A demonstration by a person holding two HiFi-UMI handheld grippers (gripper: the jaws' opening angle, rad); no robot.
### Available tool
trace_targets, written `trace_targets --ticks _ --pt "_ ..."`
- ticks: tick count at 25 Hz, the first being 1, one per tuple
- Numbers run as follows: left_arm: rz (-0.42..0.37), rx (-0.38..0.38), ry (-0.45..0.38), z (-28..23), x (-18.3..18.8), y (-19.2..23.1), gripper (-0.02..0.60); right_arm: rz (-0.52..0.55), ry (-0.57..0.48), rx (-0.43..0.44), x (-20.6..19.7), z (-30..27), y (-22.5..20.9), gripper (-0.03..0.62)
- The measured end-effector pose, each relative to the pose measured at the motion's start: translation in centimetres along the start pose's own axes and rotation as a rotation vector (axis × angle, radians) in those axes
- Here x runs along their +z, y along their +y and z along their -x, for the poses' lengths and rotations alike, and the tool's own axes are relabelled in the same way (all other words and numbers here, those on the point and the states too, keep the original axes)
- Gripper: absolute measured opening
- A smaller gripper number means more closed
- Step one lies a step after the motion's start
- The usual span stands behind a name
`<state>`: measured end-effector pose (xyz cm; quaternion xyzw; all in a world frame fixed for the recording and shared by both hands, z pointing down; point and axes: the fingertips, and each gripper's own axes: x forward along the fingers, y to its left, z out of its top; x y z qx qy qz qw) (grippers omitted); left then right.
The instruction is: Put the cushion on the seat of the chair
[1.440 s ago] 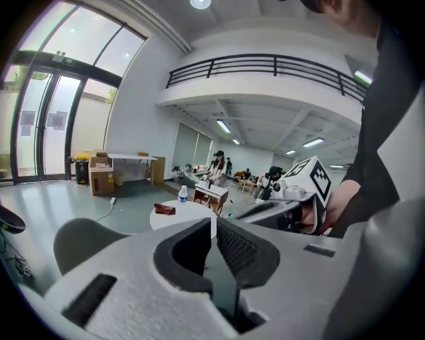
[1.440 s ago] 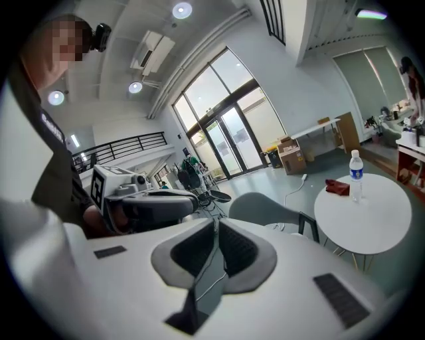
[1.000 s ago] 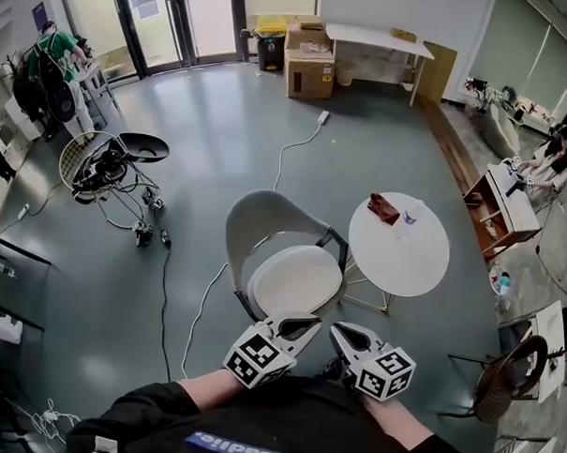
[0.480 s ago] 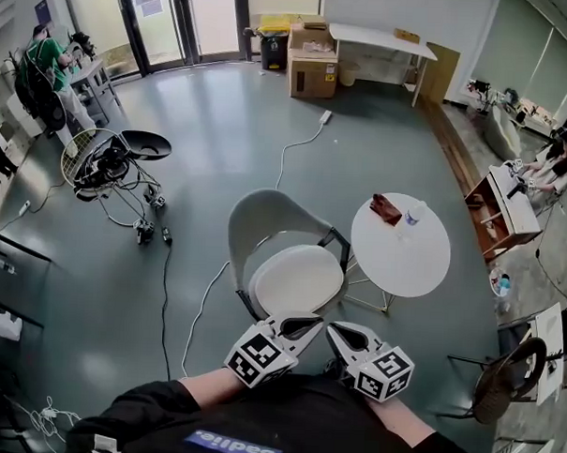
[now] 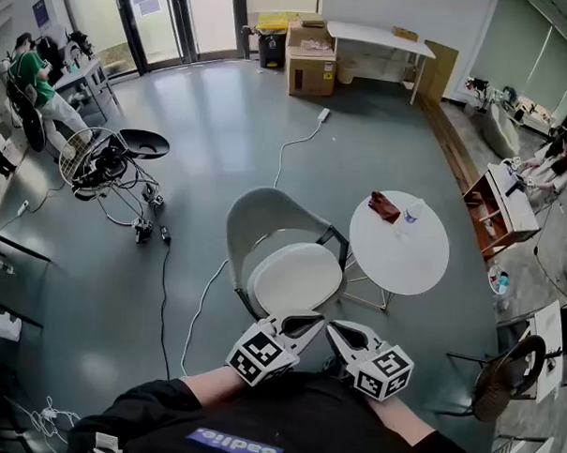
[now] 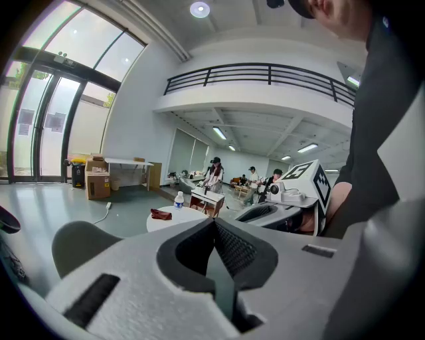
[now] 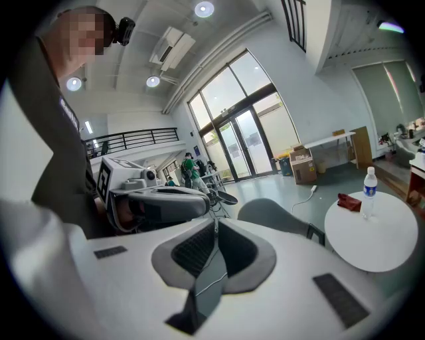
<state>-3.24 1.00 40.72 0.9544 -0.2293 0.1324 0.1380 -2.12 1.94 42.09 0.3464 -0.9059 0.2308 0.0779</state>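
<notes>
A grey shell chair (image 5: 263, 220) stands in the middle of the floor, and a white rounded cushion (image 5: 295, 278) lies flat on its seat. My left gripper (image 5: 309, 322) and right gripper (image 5: 338, 329) hover side by side just in front of the seat's near edge, close to my body. Both are shut with nothing between the jaws. The left gripper view shows its shut jaws, the chair back (image 6: 76, 242) low at the left and the right gripper (image 6: 279, 209) beside it. The right gripper view shows the chair (image 7: 272, 214) beyond its own shut jaws.
A round white table (image 5: 413, 264) stands right of the chair with a bottle (image 5: 412, 215) and a red cloth (image 5: 384, 207) on it. Cables (image 5: 200, 306) run over the floor left of the chair. A wire basket with gear (image 5: 98, 166) sits far left, boxes (image 5: 309, 67) at the back.
Both grippers, the chair and the cushion stay where they were. Only a person in green at the far left has shifted.
</notes>
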Motion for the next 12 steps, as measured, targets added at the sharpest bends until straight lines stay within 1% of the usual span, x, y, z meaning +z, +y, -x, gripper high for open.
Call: trace_targets --ticks 12 --pt "0.003 -0.001 0.010 0.01 -0.64 0.19 0.018 -0.019 0.005 -0.004 -0.60 -0.37 -0.12 0.038"
